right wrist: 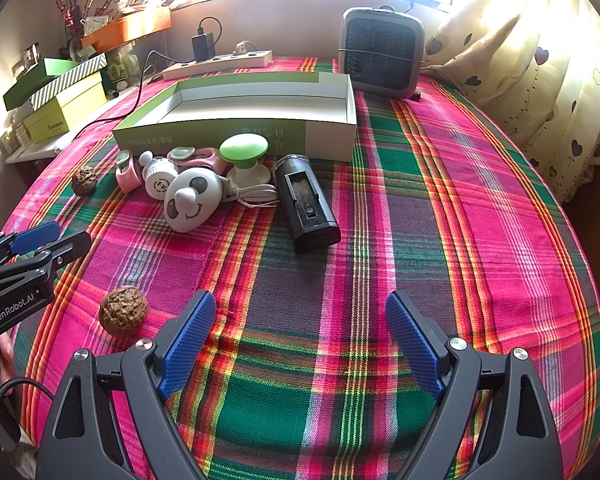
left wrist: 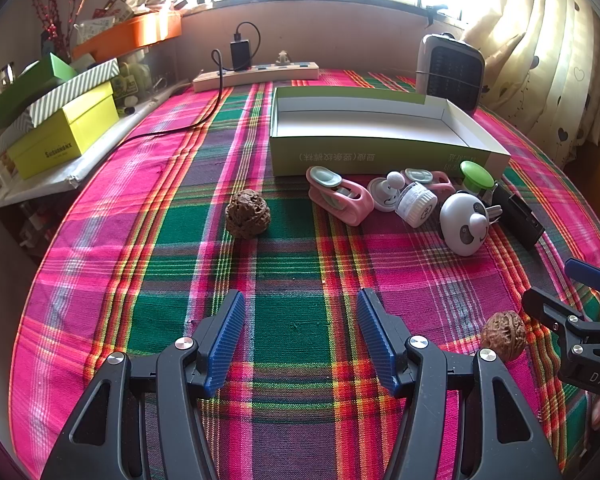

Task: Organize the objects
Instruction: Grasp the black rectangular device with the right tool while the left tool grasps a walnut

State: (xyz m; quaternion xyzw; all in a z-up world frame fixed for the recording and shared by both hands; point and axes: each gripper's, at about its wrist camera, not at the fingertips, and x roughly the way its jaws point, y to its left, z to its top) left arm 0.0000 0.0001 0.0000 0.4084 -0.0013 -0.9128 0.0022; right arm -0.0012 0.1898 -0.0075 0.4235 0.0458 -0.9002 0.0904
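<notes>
"GenRobot.AI" on left claw (right wrist: 56,240)

An open box (right wrist: 236,128) sits on the counter (right wrist: 440,220) toward its far edge, with a power strip (right wrist: 220,63) and a heater (right wrist: 382,53) behind it. Small items crowd along the box's near side: a panda gadget (right wrist: 192,200), a clip (left wrist: 338,196), a dark case (right wrist: 306,204). One walnut (left wrist: 247,213) lies toward the counter's left edge, another walnut (right wrist: 123,311) nearer the near edge

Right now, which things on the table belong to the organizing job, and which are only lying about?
Belong to the job: open box, two walnuts, panda gadget, green-capped massager, black case.

Just lying about: heater, power strip, stacked boxes.
</notes>
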